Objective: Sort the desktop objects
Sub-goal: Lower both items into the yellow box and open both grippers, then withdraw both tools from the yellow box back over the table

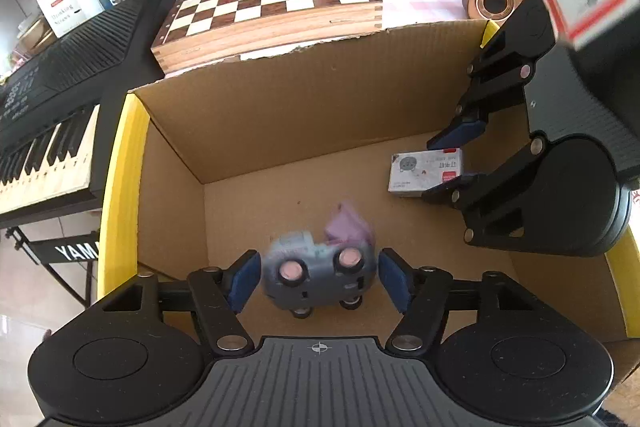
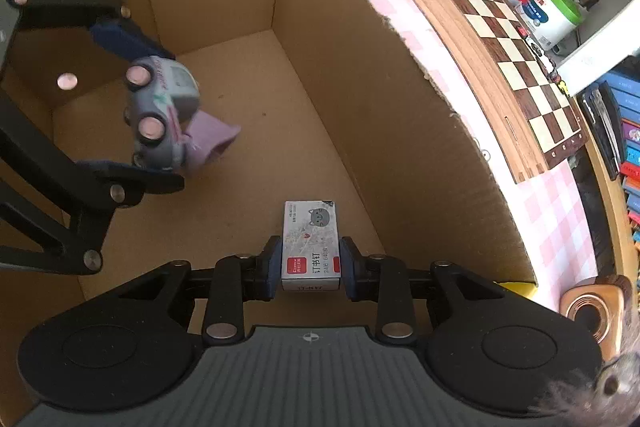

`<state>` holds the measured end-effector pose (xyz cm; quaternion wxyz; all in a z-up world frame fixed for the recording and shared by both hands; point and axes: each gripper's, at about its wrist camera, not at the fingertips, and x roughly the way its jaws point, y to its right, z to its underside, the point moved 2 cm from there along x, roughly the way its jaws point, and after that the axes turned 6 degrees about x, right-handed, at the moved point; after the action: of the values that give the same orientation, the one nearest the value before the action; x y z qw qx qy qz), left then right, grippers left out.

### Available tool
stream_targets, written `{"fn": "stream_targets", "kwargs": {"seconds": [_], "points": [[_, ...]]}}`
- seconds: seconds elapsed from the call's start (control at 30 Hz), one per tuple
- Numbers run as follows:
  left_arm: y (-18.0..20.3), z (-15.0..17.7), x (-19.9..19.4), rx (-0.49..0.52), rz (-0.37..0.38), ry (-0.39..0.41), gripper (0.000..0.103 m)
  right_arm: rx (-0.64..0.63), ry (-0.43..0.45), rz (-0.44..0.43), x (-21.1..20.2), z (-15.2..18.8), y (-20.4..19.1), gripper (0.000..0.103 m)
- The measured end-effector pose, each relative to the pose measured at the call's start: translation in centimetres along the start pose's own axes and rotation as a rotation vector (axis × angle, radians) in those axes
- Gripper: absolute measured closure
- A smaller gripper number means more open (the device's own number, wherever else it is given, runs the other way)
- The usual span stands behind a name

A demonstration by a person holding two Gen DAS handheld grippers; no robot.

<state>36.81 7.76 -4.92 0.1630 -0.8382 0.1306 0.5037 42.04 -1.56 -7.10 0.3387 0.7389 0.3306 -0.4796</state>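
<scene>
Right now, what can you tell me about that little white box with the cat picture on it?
The staple box is a small white card carton with a grey cartoon cat, a red label and Chinese print. It lies flat, closed, inside the cardboard box, low over its floor. The right tool grips its near end between blue pads; nothing else touches it.

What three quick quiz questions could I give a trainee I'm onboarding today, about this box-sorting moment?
1. True or false: the left gripper is clamped tight on the toy car.
2. What does the right gripper hold?
3. Which lies beside the toy car in the cardboard box? A) purple item B) chess piece C) pen

Key: 1. False, gaps show beside both pads. 2. The staple box. 3. A.
</scene>
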Motion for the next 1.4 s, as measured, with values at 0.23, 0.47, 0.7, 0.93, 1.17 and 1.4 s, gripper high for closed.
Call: {"fn": "stream_targets", "kwargs": {"seconds": [0.23, 0.47, 0.7, 0.93, 1.17, 1.4], "points": [[0.4, -0.2, -0.2, 0.003, 0.007, 0.014, 0.023, -0.058, -0.016, 0.028, 0.3, 0.3, -0.2, 0.069], [1.2, -0.1, -0.3, 0.034, 0.009, 0.020, 0.007, -0.034, 0.050, 0.018, -0.9, 0.4, -0.3, 0.043], [1.3, 0.4, -2.4, 0.008, -0.031, 0.106, 0.000, 0.064, 0.168, 0.053, -3.9, 1.4, 0.3, 0.040], [1.7, 1.5, -5.1, -0.022, -0.032, 0.207, 0.000, 0.247, 0.331, 0.076, -8.5, 3.5, 0.1, 0.038], [1.8, 3.1, -8.1, -0.096, -0.059, 0.303, 0.000, 0.390, 0.451, 0.145, -11.9, 6.3, -0.9, 0.035], [2.9, 5.1, -12.0, -0.109, -0.111, 0.407, 0.000, 0.561, 0.529, 0.220, -14.5, 10.2, -2.6, 0.035]]}}
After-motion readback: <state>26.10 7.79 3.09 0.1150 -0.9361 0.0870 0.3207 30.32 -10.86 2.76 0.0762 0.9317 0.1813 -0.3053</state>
